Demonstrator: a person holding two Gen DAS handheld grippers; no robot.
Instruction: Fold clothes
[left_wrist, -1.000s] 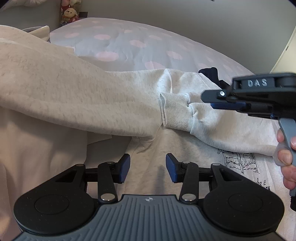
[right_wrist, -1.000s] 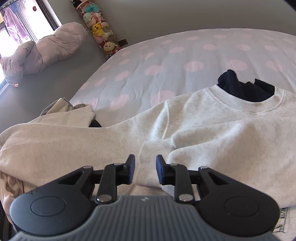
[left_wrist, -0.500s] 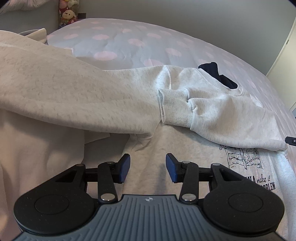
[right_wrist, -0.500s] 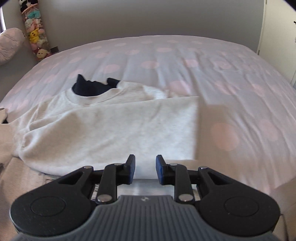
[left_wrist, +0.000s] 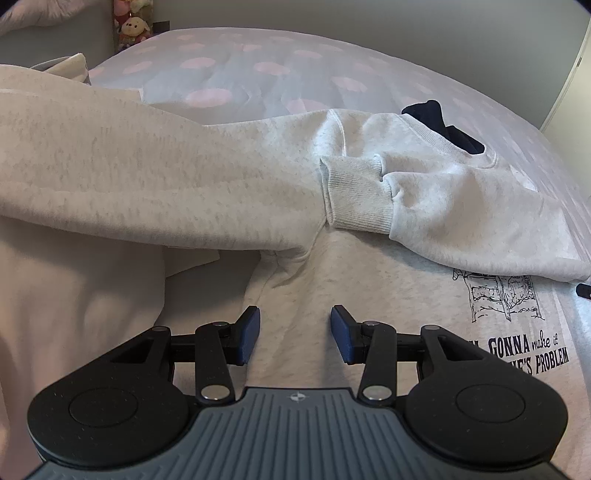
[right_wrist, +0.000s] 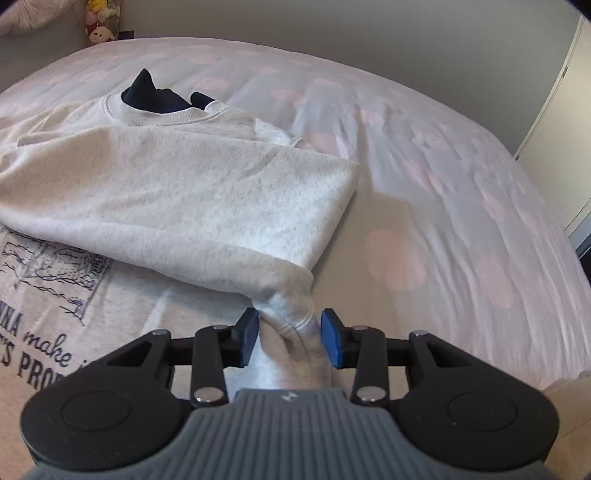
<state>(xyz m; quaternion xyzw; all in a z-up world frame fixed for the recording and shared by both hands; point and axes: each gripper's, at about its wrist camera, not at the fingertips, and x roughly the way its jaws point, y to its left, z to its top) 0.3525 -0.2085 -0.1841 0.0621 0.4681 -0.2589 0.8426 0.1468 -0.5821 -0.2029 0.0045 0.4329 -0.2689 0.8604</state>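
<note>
A light grey sweatshirt (left_wrist: 369, 295) with a black print (left_wrist: 498, 295) lies face up on the bed. Both sleeves are folded across its chest, and their cuffs (left_wrist: 358, 195) meet in the middle. My left gripper (left_wrist: 295, 334) hovers open over the sweatshirt's lower body with nothing between its fingers. In the right wrist view the sweatshirt (right_wrist: 203, 192) shows its folded right sleeve and right side. My right gripper (right_wrist: 288, 336) is open around a bunched fold of fabric (right_wrist: 288, 317) at that side edge. The left pad touches the cloth.
A dark garment (left_wrist: 443, 122) lies at the sweatshirt's collar. A cream garment (left_wrist: 74, 277) is spread at the left. The bed's pink-dotted sheet (right_wrist: 443, 184) extends to the right and back. Plush toys (left_wrist: 129, 26) stand by the far wall. A pale door (right_wrist: 554, 129) is at the right.
My right gripper swung from the cuffs to the sweatshirt's right side, opened wider and now straddles a bunch of fabric there. The left gripper has barely moved.
</note>
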